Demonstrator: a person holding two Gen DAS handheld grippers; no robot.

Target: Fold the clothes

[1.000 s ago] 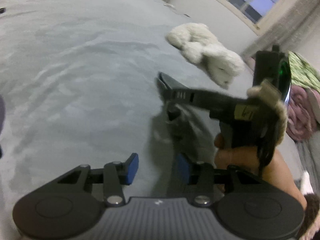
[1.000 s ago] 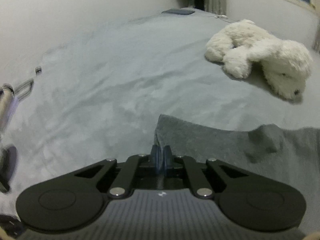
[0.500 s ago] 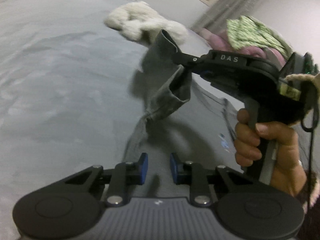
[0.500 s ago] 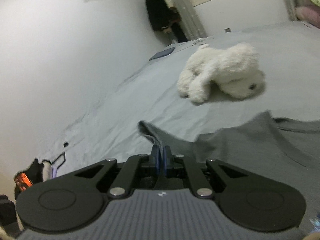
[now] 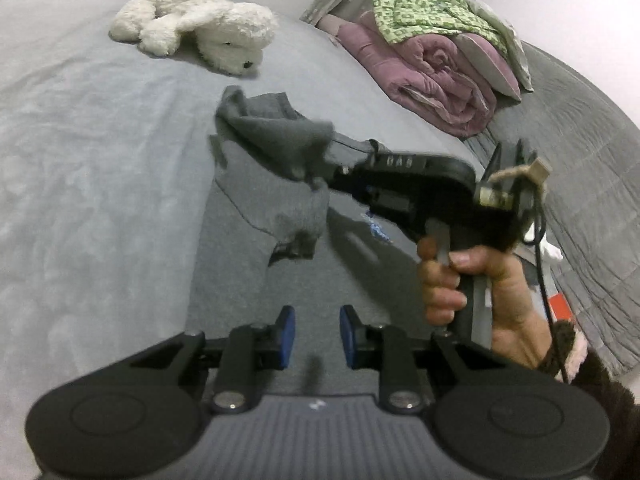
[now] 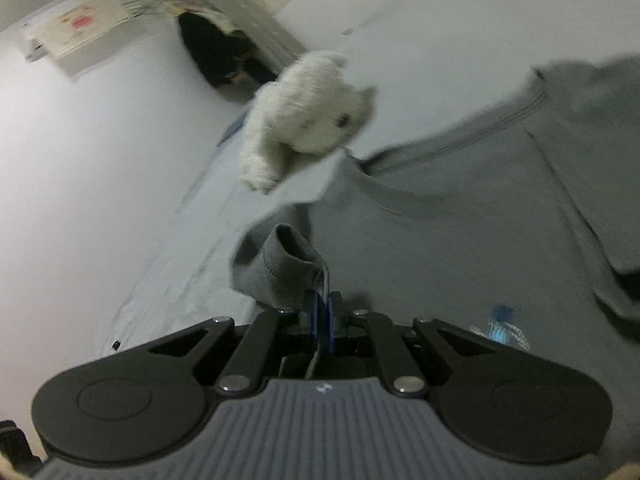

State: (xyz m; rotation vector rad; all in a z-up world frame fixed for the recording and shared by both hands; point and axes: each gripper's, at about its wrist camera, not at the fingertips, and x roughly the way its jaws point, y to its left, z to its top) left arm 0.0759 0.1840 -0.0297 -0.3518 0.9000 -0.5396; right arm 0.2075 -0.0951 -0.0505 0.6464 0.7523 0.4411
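A grey T-shirt [image 5: 248, 264] lies spread on the grey bed [image 5: 80, 160], with a small blue print [image 6: 500, 328] on its front. My right gripper [image 5: 320, 170], held by a hand [image 5: 472, 292], has the shirt's sleeve [image 5: 280, 140] lifted over the shirt's body. In the right wrist view the sleeve hem [image 6: 280, 264] is pinched between the blue pads of the right gripper [image 6: 322, 308], whose jaws are easing open slightly. My left gripper [image 5: 316, 336] hovers low over the shirt, its pads a narrow gap apart with nothing between them.
A white plush toy [image 5: 200, 20] lies on the bed beyond the shirt. Rolled pink quilts [image 5: 432, 80] with a green patterned cloth [image 5: 432, 12] on top sit at the far right. A white wall [image 6: 100, 160] borders the bed.
The right gripper has lifted the sleeve off the bed and carried it across over the shirt's body. The left gripper's jaws have narrowed and it has swung toward the shirt.
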